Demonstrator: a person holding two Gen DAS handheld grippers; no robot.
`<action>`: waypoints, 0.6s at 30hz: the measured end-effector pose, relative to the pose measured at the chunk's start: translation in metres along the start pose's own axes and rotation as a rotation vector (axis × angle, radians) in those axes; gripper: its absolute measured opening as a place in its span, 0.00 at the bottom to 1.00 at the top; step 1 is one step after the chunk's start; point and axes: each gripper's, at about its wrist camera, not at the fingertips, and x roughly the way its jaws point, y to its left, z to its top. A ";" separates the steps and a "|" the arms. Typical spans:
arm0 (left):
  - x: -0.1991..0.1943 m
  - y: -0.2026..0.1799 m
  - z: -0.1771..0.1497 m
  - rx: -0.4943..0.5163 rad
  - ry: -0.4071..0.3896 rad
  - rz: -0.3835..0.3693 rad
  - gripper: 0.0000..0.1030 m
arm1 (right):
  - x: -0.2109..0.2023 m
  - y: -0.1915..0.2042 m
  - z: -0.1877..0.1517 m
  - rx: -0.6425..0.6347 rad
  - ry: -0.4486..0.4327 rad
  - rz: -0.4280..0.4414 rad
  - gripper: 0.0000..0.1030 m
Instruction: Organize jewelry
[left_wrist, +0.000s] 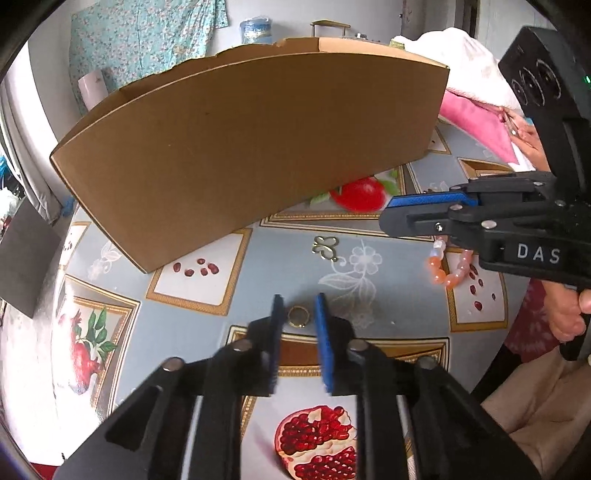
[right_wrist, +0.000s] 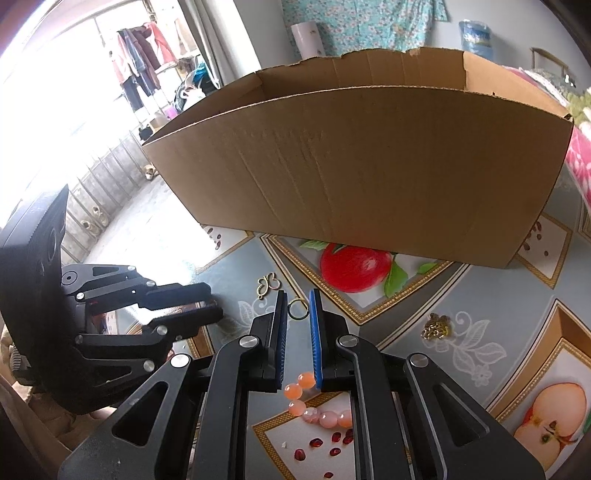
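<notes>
- First, left wrist view: the left gripper (left_wrist: 299, 304) points down at the table (left_wrist: 229, 273). Its jaws stand a narrow gap apart and pinch nothing.
- One gold ring (left_wrist: 298, 316) lies flat on the table and shows in the gap at the fingertips. Whether a pad touches it cannot be told from this view.
- One gold butterfly charm (left_wrist: 325, 249) lies beyond the ring, between it and the cardboard box (left_wrist: 251, 147).
- The right gripper (left_wrist: 388, 213) enters from the right edge, held in a hand (left_wrist: 569, 314). Its jaws are nearly together with nothing between them.
- One bead bracelet (left_wrist: 448, 271) of pink and orange beads lies on the table under the right gripper, partly hidden by it.
- Right wrist view: the right gripper (right_wrist: 297, 295) shows a narrow gap between its blue pads, and no item is clamped.
- The ring (right_wrist: 298, 309) appears through that gap, on the table past the fingertips and apart from the tips of the left gripper (right_wrist: 215, 301).
- The bracelet (right_wrist: 317, 406) lies below the jaws, near the camera.
- The butterfly charm (right_wrist: 267, 285) lies just left of the fingertips.
- One gold cluster piece (right_wrist: 436, 326) lies well to the right.
- One box (right_wrist: 369, 177), open at the top, stands behind all items.
- Count: four jewelry pieces, one box, two grippers.
</notes>
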 end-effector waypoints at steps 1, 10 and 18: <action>0.001 -0.001 0.000 0.004 -0.001 0.004 0.10 | 0.000 0.000 0.000 -0.001 -0.001 -0.001 0.10; -0.005 0.002 -0.004 -0.005 -0.022 0.009 0.10 | -0.004 0.005 -0.001 -0.011 -0.016 -0.013 0.10; -0.049 0.021 0.004 -0.035 -0.140 -0.009 0.10 | -0.022 0.015 0.008 -0.041 -0.073 -0.027 0.10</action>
